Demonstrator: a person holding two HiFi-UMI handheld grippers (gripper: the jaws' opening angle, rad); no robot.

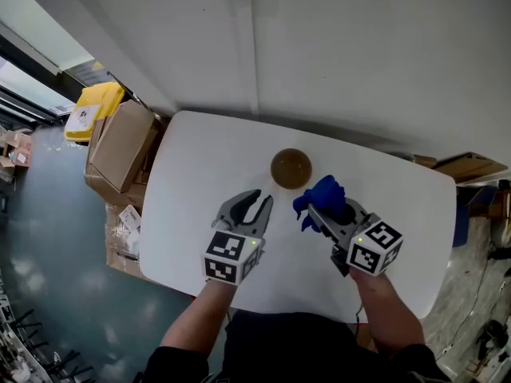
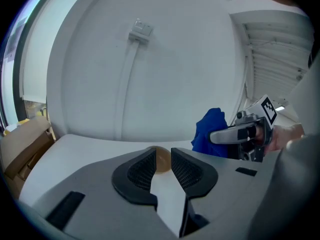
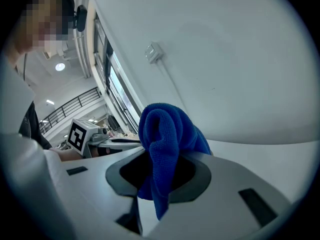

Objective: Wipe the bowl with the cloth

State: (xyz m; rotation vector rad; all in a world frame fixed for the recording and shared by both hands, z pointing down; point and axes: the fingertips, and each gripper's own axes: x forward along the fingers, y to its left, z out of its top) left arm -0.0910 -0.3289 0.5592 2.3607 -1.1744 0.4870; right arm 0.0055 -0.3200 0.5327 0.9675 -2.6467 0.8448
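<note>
A small brown bowl [image 1: 291, 168] stands upright at the middle of the white table [image 1: 192, 182], toward the far edge. My left gripper [image 1: 262, 200] hovers just short of it on the near left, open, nothing between its jaws. In the left gripper view the bowl [image 2: 163, 162] shows through the gap of that gripper [image 2: 163, 153]. My right gripper [image 1: 317, 212] is shut on a bunched blue cloth [image 1: 326, 194], held just right of the bowl. The cloth [image 3: 165, 139] fills the right gripper [image 3: 162, 170] and hangs down past its jaws.
Cardboard boxes [image 1: 120, 146] and a yellow bin [image 1: 97, 108] stand on the floor off the table's left edge. A white wall with a cable duct [image 1: 251, 54] rises right behind the table. More clutter [image 1: 471, 170] lies off the right end.
</note>
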